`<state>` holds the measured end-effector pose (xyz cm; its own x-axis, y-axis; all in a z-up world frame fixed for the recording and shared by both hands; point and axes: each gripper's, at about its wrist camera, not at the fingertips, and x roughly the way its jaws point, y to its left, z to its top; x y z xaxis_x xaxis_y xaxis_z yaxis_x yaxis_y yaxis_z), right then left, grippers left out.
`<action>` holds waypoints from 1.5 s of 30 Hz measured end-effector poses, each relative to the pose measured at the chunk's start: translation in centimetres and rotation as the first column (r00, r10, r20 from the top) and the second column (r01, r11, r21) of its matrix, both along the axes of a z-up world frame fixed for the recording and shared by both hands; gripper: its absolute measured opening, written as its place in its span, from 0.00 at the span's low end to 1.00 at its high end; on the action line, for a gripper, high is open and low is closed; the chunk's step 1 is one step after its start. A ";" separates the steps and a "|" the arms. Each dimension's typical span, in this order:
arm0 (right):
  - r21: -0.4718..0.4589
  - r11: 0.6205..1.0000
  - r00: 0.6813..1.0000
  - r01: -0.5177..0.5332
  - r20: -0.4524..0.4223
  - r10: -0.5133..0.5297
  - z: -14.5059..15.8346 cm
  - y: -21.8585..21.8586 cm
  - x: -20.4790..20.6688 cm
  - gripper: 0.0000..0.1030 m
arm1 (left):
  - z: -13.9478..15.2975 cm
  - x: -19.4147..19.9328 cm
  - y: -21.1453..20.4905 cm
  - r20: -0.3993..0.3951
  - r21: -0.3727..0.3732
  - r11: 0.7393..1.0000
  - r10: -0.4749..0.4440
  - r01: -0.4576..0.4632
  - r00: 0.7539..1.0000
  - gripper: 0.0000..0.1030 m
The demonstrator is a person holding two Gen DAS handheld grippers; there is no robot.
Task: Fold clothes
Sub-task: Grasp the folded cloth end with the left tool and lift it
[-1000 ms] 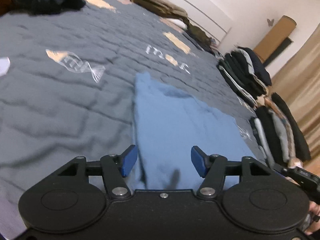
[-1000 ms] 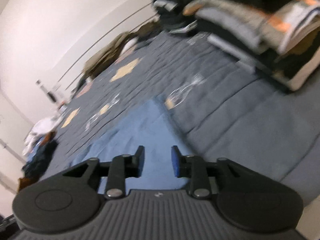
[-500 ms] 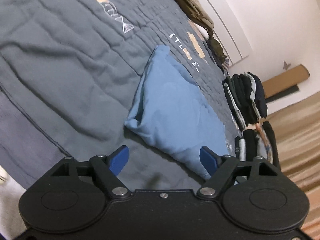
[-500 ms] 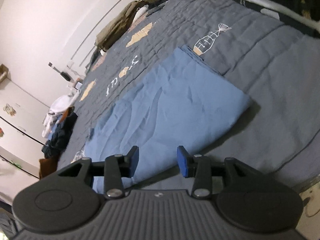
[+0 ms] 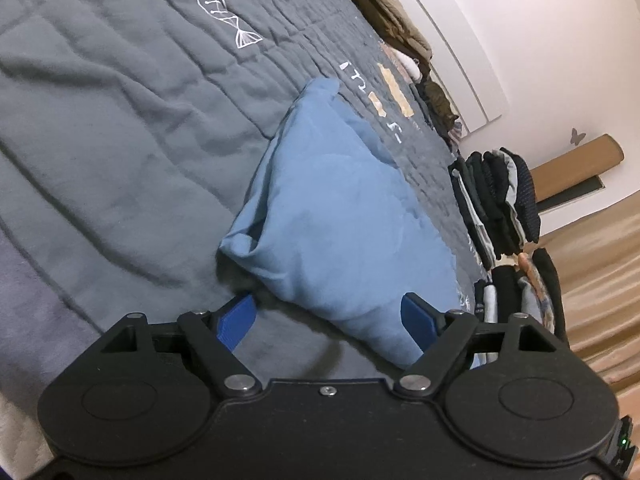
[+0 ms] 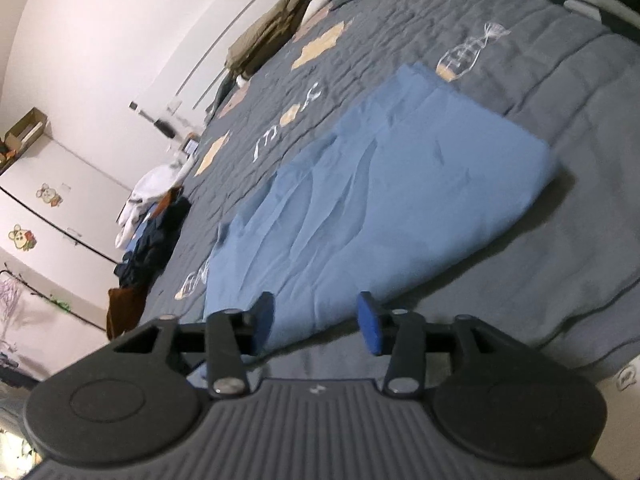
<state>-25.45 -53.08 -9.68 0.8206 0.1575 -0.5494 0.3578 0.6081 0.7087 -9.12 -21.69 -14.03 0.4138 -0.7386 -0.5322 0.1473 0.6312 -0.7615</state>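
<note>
While the folded blue garment (image 5: 340, 216) lay on the grey quilt (image 5: 120, 120), my left gripper (image 5: 330, 318) hung spread beside it. My right gripper (image 6: 316, 320) was parted too, gripping nothing.

plain blue shirt (image 5: 340, 220) on a grey quilt (image 5: 120, 120)
quilt printed with white fish outlines and tan patches; blue fingers (image 5: 236, 316).

Blue garment (image 5: 344, 216): soft matt cloth, lightly creased; grey bedspread (image 5: 120, 120): quilted, matt fabric; left gripper (image 5: 330, 316): matt black plastic, blue pads.
</note>
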 end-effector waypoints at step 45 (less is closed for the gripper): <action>0.183 0.904 0.914 0.386 0.057 -0.402 -5.7 -5.3 -0.8 0.41 | -0.7 1.8 -1.5 0.051 -0.018 0.990 0.143 -0.142 0.988 0.08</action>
<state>-26.22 -58.38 -15.41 0.8796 -0.1074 -0.4633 0.4728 0.3029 0.8275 -7.36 -23.21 -14.69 0.5423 -0.6776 -0.4967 0.0963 0.6374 -0.7645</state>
